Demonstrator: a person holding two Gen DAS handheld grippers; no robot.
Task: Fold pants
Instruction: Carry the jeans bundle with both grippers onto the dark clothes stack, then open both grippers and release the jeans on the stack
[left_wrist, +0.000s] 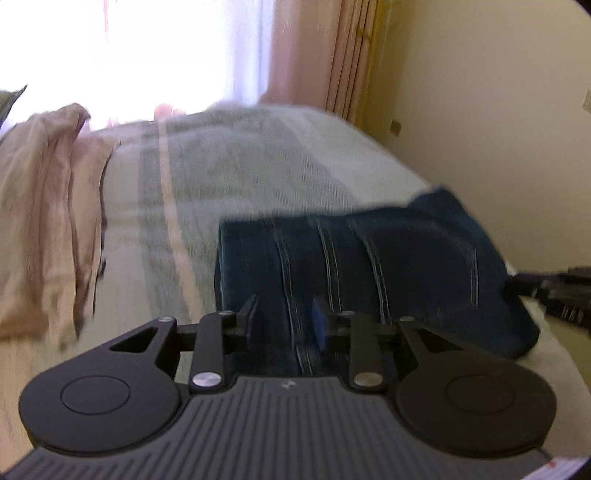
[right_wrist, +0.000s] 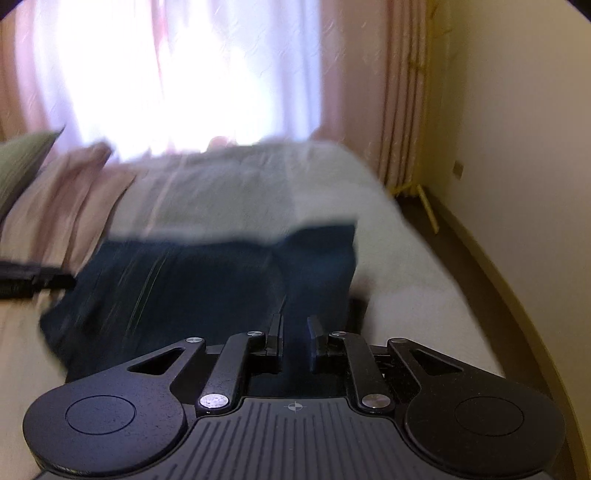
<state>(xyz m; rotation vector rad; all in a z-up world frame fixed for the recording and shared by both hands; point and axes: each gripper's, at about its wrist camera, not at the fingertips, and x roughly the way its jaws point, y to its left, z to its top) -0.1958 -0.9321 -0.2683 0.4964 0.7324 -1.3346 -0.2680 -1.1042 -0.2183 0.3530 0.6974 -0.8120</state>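
Observation:
Dark blue jeans (left_wrist: 388, 266), folded into a thick bundle with pale seams, lie on the bed near its right side and also show in the right wrist view (right_wrist: 207, 288). My left gripper (left_wrist: 286, 321) is open, its fingers wide apart over the near edge of the denim with a seam running between them. My right gripper (right_wrist: 295, 338) has a narrow gap filled by denim and looks shut on the right part of the jeans. Each gripper also shows at the other view's edge: the right gripper (left_wrist: 554, 291) and the left gripper (right_wrist: 33, 282). Both views are blurred.
A striped pale bedspread (left_wrist: 240, 166) covers the bed. Pink crumpled bedding (left_wrist: 48, 221) lies on the left and a green pillow (right_wrist: 22, 162) behind it. Pink curtains (right_wrist: 402, 92) hang over a bright window at the back. A cream wall (left_wrist: 498, 110) and dark floor (right_wrist: 461, 240) run along the right.

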